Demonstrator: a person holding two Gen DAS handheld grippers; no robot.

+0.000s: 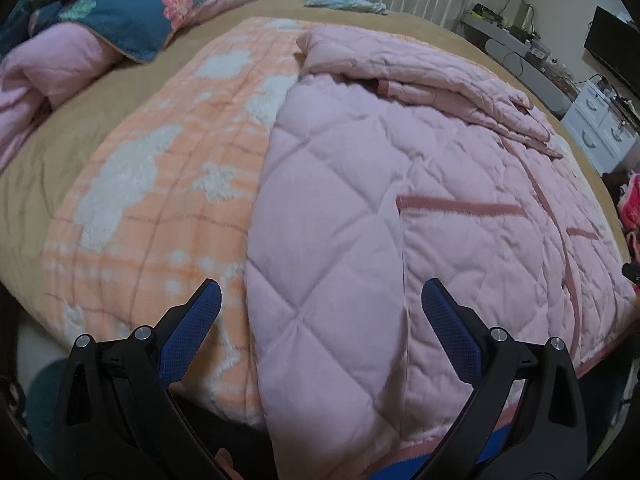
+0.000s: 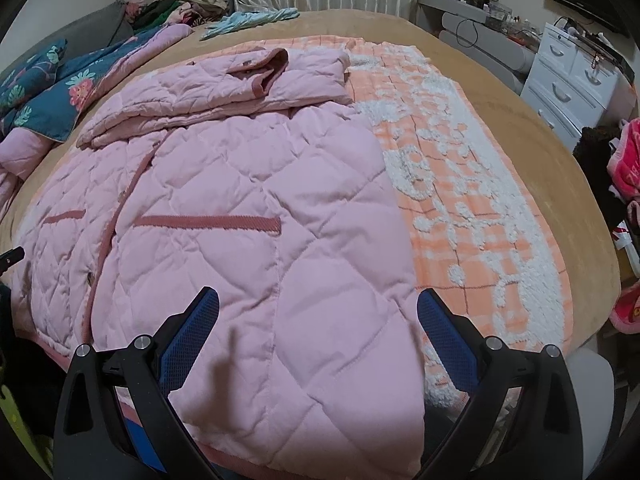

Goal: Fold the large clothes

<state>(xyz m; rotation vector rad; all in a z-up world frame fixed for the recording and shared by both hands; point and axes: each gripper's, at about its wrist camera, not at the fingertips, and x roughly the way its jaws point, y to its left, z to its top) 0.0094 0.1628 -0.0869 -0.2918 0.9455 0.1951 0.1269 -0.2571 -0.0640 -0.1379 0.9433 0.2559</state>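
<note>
Grippers, left [image 1: 320, 296] and right [image 2: 318, 304], hang spread and empty over the coat [image 2: 240, 208] at the bed's [image 2: 520, 128] near edge; pinch both hem corners evenly.

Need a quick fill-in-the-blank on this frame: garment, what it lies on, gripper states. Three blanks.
1. The quilted jacket is ____ in colour.
2. It lies on an orange-and-white blanket, which covers a ____ bed sheet.
3. The left gripper and the right gripper are both ____, holding nothing.

Missing words: pink; tan; open
</note>
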